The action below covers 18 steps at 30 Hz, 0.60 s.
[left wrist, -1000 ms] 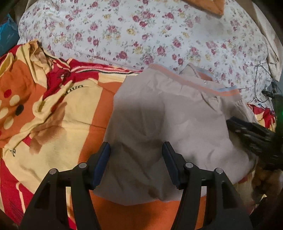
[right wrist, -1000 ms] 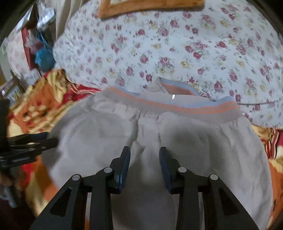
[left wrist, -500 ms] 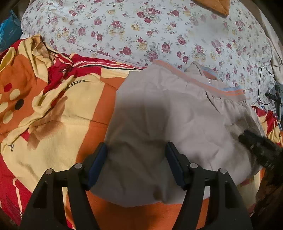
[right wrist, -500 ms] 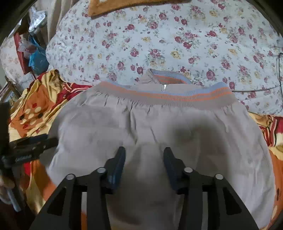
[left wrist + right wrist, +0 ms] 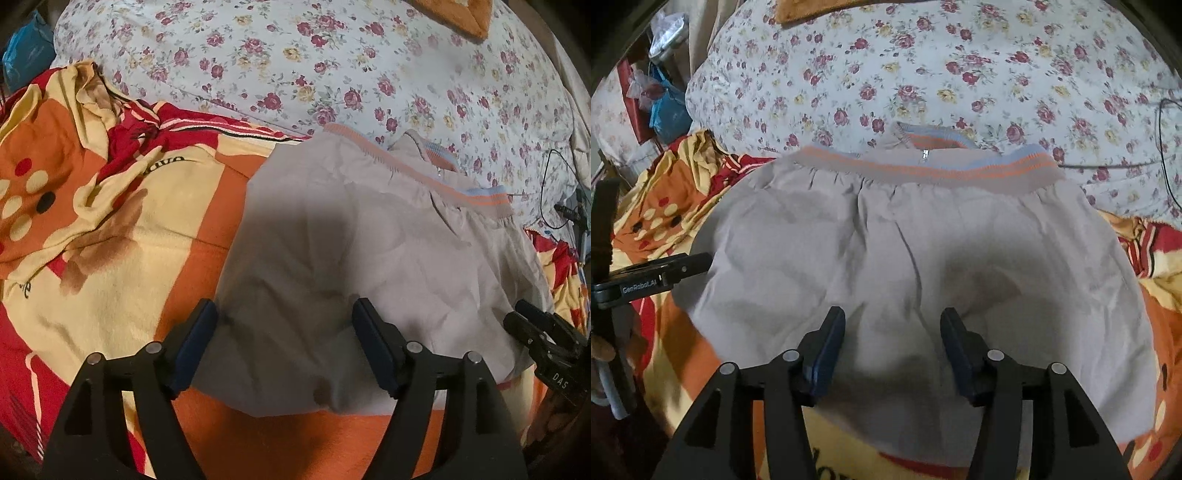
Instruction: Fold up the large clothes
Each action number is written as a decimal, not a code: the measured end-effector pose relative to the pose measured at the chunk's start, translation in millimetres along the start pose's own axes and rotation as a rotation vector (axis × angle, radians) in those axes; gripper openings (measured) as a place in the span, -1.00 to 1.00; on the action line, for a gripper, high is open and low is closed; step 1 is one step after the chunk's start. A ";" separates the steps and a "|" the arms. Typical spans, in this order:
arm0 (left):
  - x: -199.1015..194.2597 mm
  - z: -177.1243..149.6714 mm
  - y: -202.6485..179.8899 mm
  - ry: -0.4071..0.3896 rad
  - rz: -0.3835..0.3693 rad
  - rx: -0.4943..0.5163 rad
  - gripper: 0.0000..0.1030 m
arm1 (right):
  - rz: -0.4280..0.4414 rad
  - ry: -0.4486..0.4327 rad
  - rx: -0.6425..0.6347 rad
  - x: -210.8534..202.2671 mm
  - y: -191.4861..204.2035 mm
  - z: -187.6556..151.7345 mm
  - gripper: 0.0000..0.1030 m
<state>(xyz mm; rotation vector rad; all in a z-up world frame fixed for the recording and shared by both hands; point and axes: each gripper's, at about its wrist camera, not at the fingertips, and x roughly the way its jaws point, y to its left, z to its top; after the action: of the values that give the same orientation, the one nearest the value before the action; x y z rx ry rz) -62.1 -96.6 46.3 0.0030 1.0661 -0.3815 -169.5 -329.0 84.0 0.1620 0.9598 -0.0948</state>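
Your left claw (image 5: 282,345) stood wide, jaws just opening, garment's left edge between them, pads not pressing. Your right claw (image 5: 892,349) stood half-wide, also just opening, hovering above cloth, nothing gripped. Likely you let go so fold could settle.

Beige garment (image 5: 905,258) lay folded flat mid-bed, striped ribbed band (image 5: 923,168) at far edge, collar and zip peeking behind it.

Bed carried orange cartoon blanket (image 5: 110,236) under garment, floral quilt (image 5: 332,62) beyond. Black cable (image 5: 546,192) lay right; blue bag (image 5: 666,107) sat beside bed.
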 end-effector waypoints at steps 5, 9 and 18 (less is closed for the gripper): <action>-3.3 1.2 0.9 -0.002 0.007 0.000 0.48 | 0.003 0.004 0.026 -0.1 -3.7 -1.1 0.07; -1.8 1.5 3.8 0.006 0.012 -0.009 0.49 | 0.017 -0.021 0.007 -6.5 3.3 1.7 0.07; -3.3 6.3 26.2 0.022 -0.087 -0.136 0.59 | 0.043 0.058 -0.014 32.0 11.2 0.4 0.10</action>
<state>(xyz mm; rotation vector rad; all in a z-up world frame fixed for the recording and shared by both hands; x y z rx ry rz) -50.1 -72.2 47.5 -0.1608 1.1147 -0.3875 -149.2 -318.4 59.0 0.1729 1.0140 -0.0436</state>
